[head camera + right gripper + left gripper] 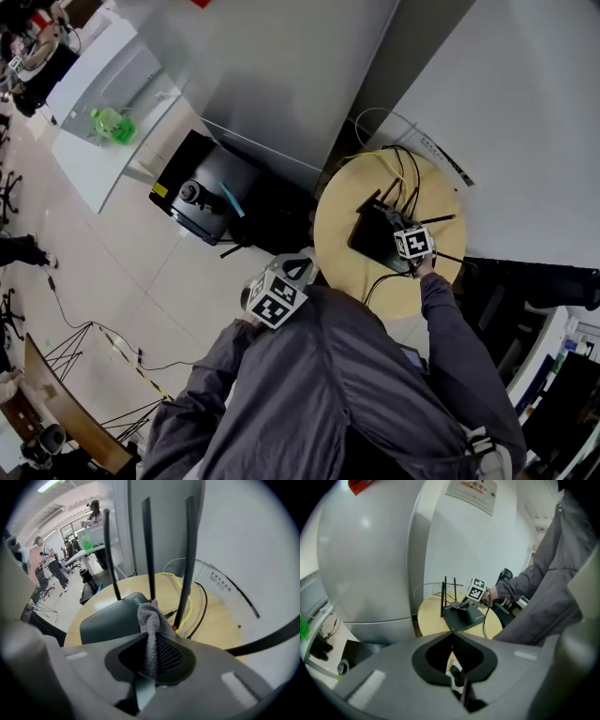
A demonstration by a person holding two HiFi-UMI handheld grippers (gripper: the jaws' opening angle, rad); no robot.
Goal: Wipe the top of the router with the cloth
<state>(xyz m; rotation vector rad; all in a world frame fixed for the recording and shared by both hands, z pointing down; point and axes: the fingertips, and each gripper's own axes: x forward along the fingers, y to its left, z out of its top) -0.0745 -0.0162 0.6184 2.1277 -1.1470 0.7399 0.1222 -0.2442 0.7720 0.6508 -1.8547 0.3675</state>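
Right gripper [150, 667] pinches the grey cloth [151, 623] over the dark router [108, 620] (three antennas [148, 550] upright)

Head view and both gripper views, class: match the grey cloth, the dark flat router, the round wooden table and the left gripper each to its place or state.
Things
1. grey cloth
2. dark flat router
3. round wooden table
4. left gripper

Places or states
A. shut, empty, held off the table
B. lies on the table, antennas upright
C. stands beside the white wall
D. pinched in the right gripper, over the router's back edge

Pairs: 1-D; 2-B; 3-C; 4-A
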